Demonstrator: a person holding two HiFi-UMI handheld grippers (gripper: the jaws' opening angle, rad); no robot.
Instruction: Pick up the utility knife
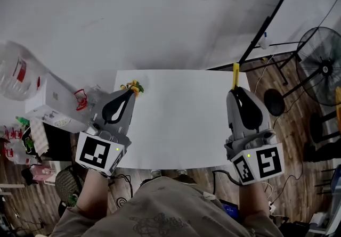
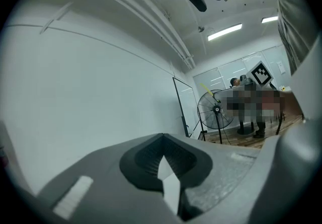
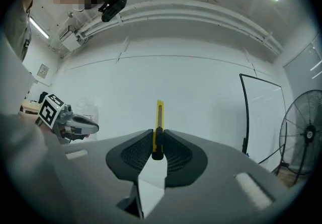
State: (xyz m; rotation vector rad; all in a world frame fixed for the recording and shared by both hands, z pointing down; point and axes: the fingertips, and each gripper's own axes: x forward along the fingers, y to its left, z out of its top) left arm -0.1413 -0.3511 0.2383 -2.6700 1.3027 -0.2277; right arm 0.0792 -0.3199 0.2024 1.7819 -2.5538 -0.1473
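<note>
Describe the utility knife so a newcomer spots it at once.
Start at the white rectangular table; near its right edge is the right gripper. The slim yellow plastic utility knife sticks out from its closed jaws; the left gripper holds nothing.

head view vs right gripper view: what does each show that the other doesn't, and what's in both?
Head view only: the white table below, and clutter beside its left edge.

Right gripper view only: the ribbed pads pressed on the utility knife near its black end, and the pipes along the ceiling.

Both: the yellow knife sticking out of the right gripper, the left gripper, and the standing fan.
</note>
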